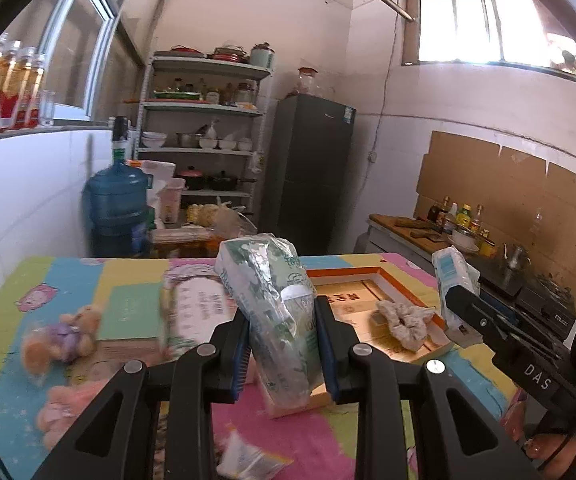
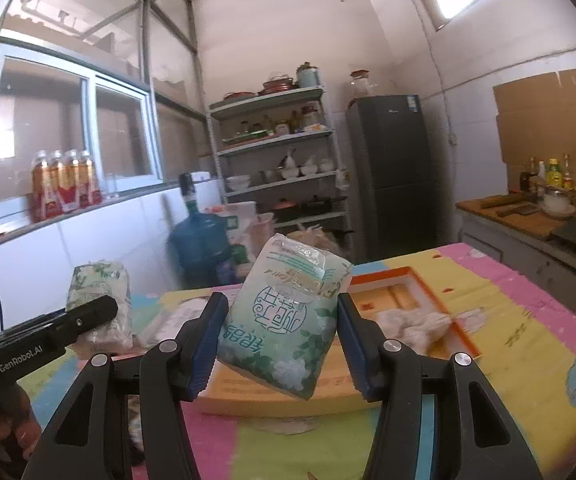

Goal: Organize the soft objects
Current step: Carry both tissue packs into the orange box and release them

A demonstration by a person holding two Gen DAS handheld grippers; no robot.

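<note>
- Left gripper point(image 1: 284, 344): clamped on a tissue pack point(image 1: 276, 300) in green-and-white wrap, held upright above the table point(image 1: 68, 276).
- Right gripper point(image 2: 278, 344): closed on a second tissue pack point(image 2: 284, 316), pale green with flower print, held tilted above the table.
- Orange-rimmed box point(image 1: 371, 272): open, shallow, on the far right of the table; holds one beige scrunchie point(image 1: 405, 322) and nothing else that shows.
- Done, by my reading: scrunchie boxed.
- Left to do: both packs not yet set down; small teddy bear point(image 1: 64, 338) and pink plush toy point(image 1: 68, 408) lie loose at the table's left; a small packet point(image 1: 248, 460) lies at the near edge.
- Green booklet point(image 1: 136, 312): beside the bear, outside the box.
</note>
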